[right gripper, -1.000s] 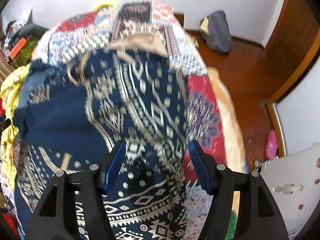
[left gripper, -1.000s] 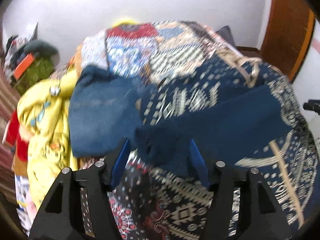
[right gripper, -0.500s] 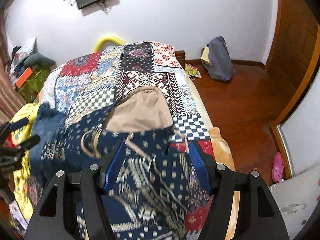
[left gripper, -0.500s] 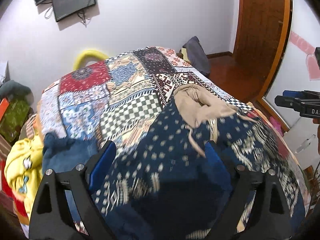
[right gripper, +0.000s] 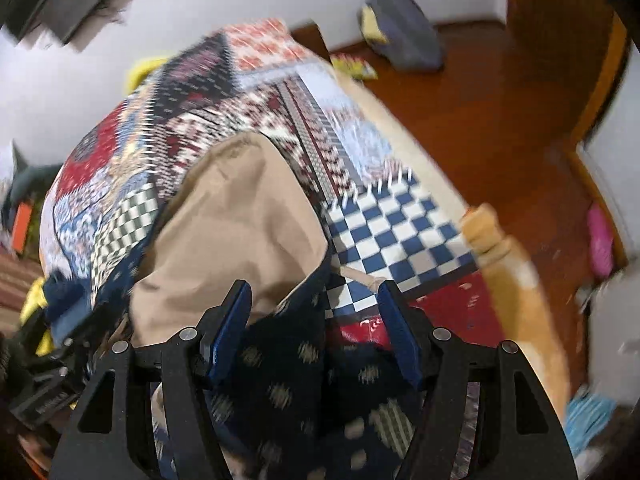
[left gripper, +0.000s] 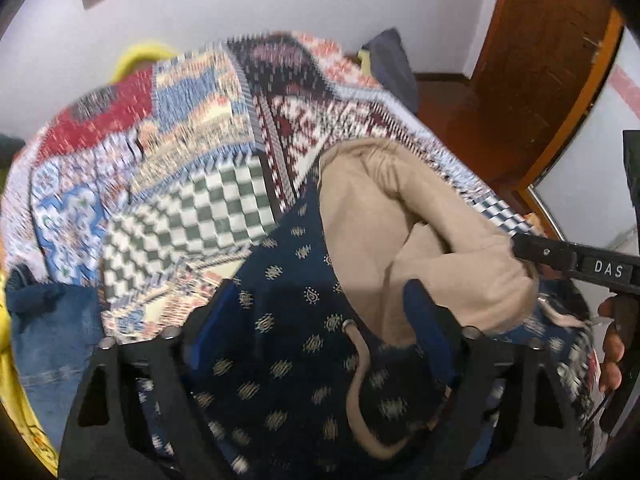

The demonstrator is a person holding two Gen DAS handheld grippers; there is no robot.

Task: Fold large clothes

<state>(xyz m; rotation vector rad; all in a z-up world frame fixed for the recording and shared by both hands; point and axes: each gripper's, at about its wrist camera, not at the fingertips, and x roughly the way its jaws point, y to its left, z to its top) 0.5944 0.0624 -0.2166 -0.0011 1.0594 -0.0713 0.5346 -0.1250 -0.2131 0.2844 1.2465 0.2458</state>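
Observation:
A large navy hooded garment (left gripper: 280,320) with small cream motifs lies on the patchwork bed. Its beige-lined hood (left gripper: 400,216) points toward the far end; a beige drawstring (left gripper: 356,384) curls on the cloth. My left gripper (left gripper: 316,316) is open, jaws wide, low over the garment's upper part. My right gripper (right gripper: 314,320) is open, jaws astride the navy cloth (right gripper: 288,360) at the edge of the beige hood (right gripper: 232,232). The right gripper's black body (left gripper: 576,264) shows at the right of the left wrist view.
A patchwork bedspread (left gripper: 180,184) covers the bed. Blue jeans (left gripper: 52,340) and yellow cloth (left gripper: 8,392) lie at the left. A wooden floor (right gripper: 500,120), a grey bag (right gripper: 404,36) and a pink shoe (right gripper: 600,240) are at the right. A wooden door (left gripper: 548,40) stands far right.
Both grippers have moved forward and down toward the hood end of the garment. The hood now fills much more of both views. Both jaws stay open.

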